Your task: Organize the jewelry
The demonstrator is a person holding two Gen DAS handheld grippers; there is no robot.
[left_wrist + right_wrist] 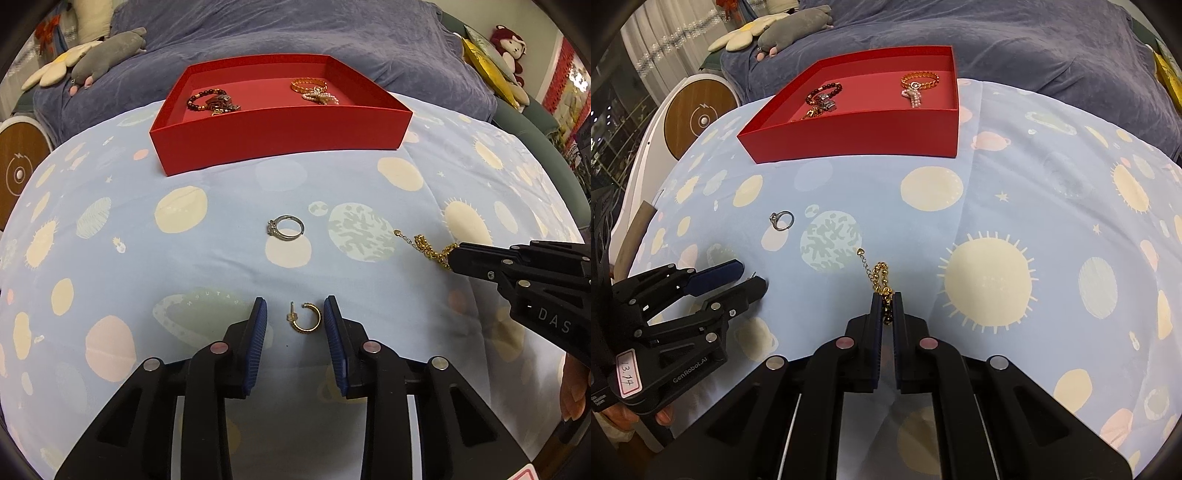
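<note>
A gold hoop earring (305, 317) lies on the planet-print cloth between the pads of my left gripper (295, 314), which stands open and touches nothing. A silver ring (285, 228) lies further ahead. My right gripper (887, 301) is shut on a gold chain bracelet (880, 275), whose free end trails onto the cloth. The same gripper (452, 254) and gold chain bracelet (424, 243) show at the right of the left wrist view. A red tray (280, 142) beyond holds a dark bead bracelet (207, 100), a gold bangle (308, 85) and a pearl piece (319, 98).
The blue cloth (997, 206) covers a rounded surface, with a purple blanket (295, 33) behind the tray. Plush toys (107, 57) lie at the far left and another (508, 46) at the far right. A round wooden device (700, 118) stands left of the bed.
</note>
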